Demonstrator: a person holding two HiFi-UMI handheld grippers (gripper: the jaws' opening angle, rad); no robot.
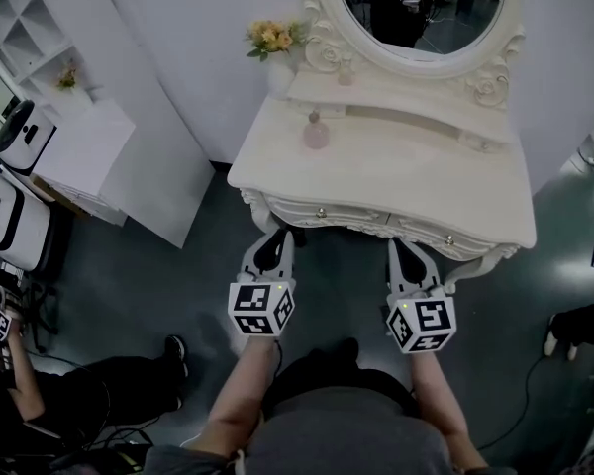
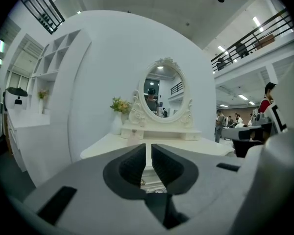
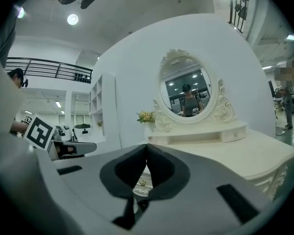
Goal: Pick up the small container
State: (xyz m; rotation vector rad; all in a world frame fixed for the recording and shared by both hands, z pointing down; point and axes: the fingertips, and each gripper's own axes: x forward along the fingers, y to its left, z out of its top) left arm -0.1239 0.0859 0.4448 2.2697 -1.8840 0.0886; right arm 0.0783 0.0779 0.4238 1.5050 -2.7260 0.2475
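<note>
1. Person stands at the front edge of a white dressing table (image 1: 426, 181), with an oval mirror (image 1: 416, 8) at its back edge.
2. Small container (image 1: 316, 132): a pale pink, bottle-like piece standing upright on the top, toward the back-left corner and just in front of the raised shelf. In the left gripper view it (image 2: 133, 137) shows beyond the jaws, untouched.
3. A second small pale item (image 1: 346, 70) sits on the raised shelf under the mirror. I take the pink one on the main top to be the target, but I am not certain.
4. Vase of yellow flowers (image 1: 274, 38) at the back-left corner, near the container but apart from it.
5. Left gripper (image 1: 273, 240): off the front edge near the left corner, over the floor. Jaws drawn together to a thin slit, nothing between them.
6. Right gripper (image 1: 404, 250): off the front edge, right of the left one. Tips meet, nothing held.
7. Both grippers are well apart from the container.
8. Progress, as judged: nothing done yet. Left to do: open a gripper, reach across the top to the container, close on it, lift.
</note>
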